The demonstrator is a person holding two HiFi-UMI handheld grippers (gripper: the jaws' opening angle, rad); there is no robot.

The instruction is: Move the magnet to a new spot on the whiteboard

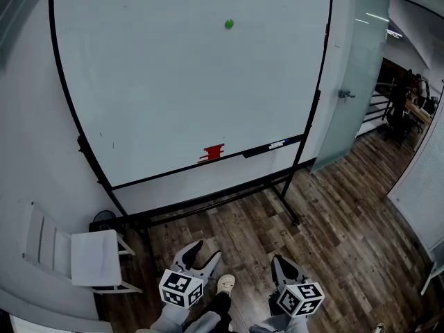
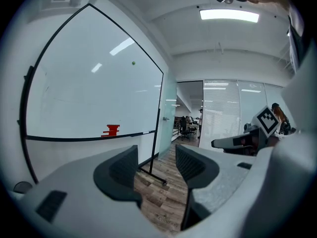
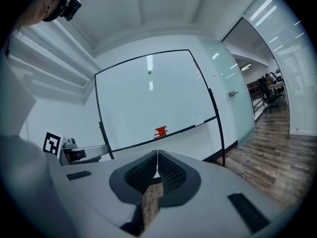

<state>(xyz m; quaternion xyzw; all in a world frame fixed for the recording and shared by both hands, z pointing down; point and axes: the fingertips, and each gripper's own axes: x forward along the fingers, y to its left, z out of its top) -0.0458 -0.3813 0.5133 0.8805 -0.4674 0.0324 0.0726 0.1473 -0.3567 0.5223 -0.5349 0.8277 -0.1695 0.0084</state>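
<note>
Head view puts the small round green magnet in the upper middle of the frame. It sits on the large white whiteboard with a black frame, right of the board's centre and near its top edge. It is well apart from both pairs of tongs.

On the ledge along the board's lower edge sits a red block-shaped item, and to its right lies a dark marker pen. The board is carried on a black metal stand that rests on the brown wood-plank floor. A white slatted chair stands at the lower left of the frame, and a frosted glass door is at the right of the board.

At the bottom of the frame, the left tongs have their jaws spread apart with nothing between them; the left gripper view shows only floor through the gap. The right tongs have their jaws pressed together at the tips, empty, and the right gripper view faces the board.
</note>
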